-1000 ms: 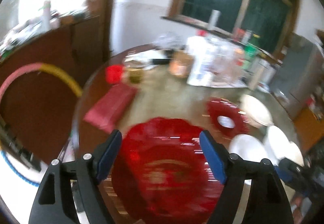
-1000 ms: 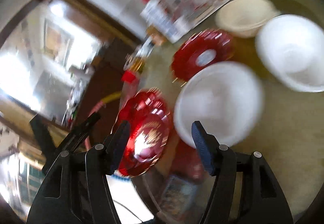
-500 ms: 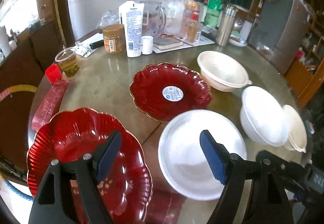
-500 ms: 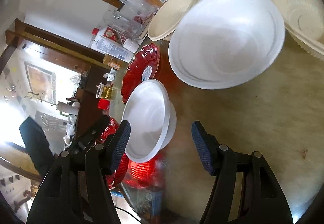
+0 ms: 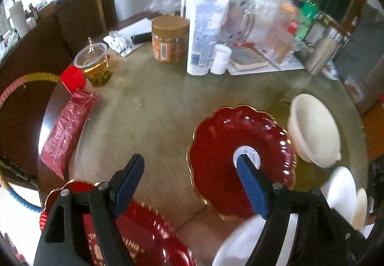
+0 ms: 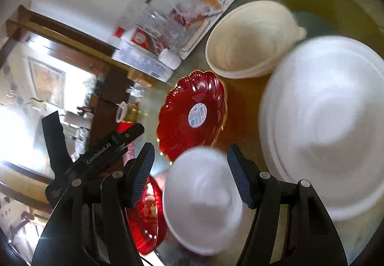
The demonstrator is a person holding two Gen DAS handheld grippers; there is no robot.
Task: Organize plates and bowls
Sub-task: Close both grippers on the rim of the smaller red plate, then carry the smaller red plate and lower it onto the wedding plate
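Plates and bowls lie on the round tabletop. Red plate with white sticker sits toward the right edge, cream bowl just beside it. Second red plate at the near edge, small white bowl beside it; large white bowl near. Left gripper: jaws apart, empty. Right gripper: jaws apart above the small white bowl, gripping nothing.

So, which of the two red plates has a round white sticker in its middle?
The far red plate, beside the cream bowl, has the sticker. The near red plate, at the table edge under the left tongs, shows only gold lettering.
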